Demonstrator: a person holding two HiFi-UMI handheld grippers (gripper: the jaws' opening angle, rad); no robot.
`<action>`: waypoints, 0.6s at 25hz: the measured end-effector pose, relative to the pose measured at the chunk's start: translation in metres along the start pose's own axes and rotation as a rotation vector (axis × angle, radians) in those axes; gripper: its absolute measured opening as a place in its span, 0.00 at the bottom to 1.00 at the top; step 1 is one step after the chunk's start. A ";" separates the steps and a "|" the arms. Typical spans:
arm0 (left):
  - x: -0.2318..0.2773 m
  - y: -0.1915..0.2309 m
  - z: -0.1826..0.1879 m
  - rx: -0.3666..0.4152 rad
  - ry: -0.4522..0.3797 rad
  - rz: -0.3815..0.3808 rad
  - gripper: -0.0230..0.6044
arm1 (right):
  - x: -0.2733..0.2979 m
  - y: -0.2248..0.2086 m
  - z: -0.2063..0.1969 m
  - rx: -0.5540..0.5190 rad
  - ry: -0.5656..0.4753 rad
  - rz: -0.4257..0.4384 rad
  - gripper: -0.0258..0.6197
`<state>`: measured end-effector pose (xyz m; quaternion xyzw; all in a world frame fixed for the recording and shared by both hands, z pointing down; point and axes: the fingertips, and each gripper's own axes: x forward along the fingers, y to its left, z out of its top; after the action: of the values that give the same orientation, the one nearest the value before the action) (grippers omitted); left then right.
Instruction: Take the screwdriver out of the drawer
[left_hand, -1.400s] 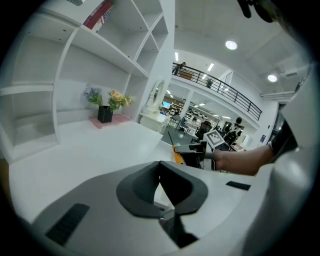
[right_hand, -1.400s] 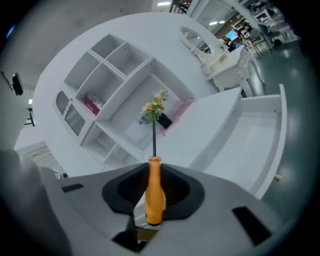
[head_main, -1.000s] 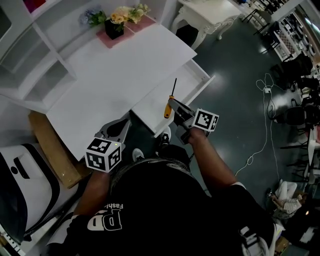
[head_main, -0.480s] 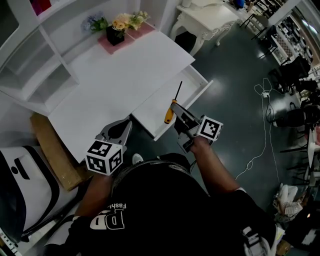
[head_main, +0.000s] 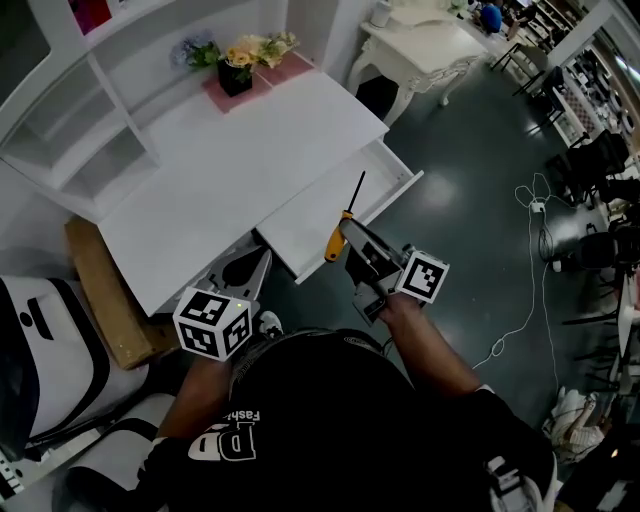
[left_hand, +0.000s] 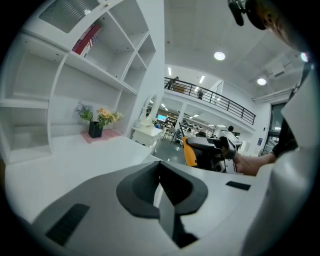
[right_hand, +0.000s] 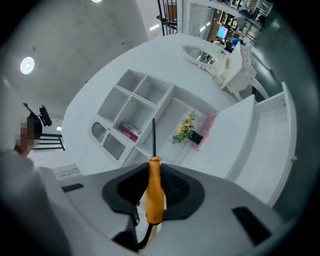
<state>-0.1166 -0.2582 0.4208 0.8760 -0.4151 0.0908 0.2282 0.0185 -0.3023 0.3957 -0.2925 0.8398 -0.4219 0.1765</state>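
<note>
Now our right gripper (head_main: 346, 232) pinches the screwdriver (head_main: 337, 240) by its orange handle, held over the front of the open drawer (head_main: 392, 178). Our left gripper (head_main: 250, 270) is pressed together, empty. The lift-out looks nearly done; next we carry it clear without snagging the rim.

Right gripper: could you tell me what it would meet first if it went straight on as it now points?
Probably the white shelf unit behind the desk top, with the tip of its held screwdriver arriving first; depth is unclear.
</note>
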 end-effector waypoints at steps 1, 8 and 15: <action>0.000 -0.006 -0.001 -0.001 -0.004 0.004 0.06 | -0.005 0.003 0.001 -0.002 0.004 0.006 0.17; -0.005 -0.053 -0.012 -0.004 -0.022 0.028 0.06 | -0.048 0.024 0.003 -0.014 0.014 0.054 0.17; -0.014 -0.101 -0.028 0.002 -0.033 0.056 0.06 | -0.095 0.042 -0.002 -0.008 0.020 0.104 0.17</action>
<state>-0.0476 -0.1794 0.4082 0.8657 -0.4430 0.0833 0.2177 0.0758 -0.2204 0.3681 -0.2448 0.8574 -0.4116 0.1885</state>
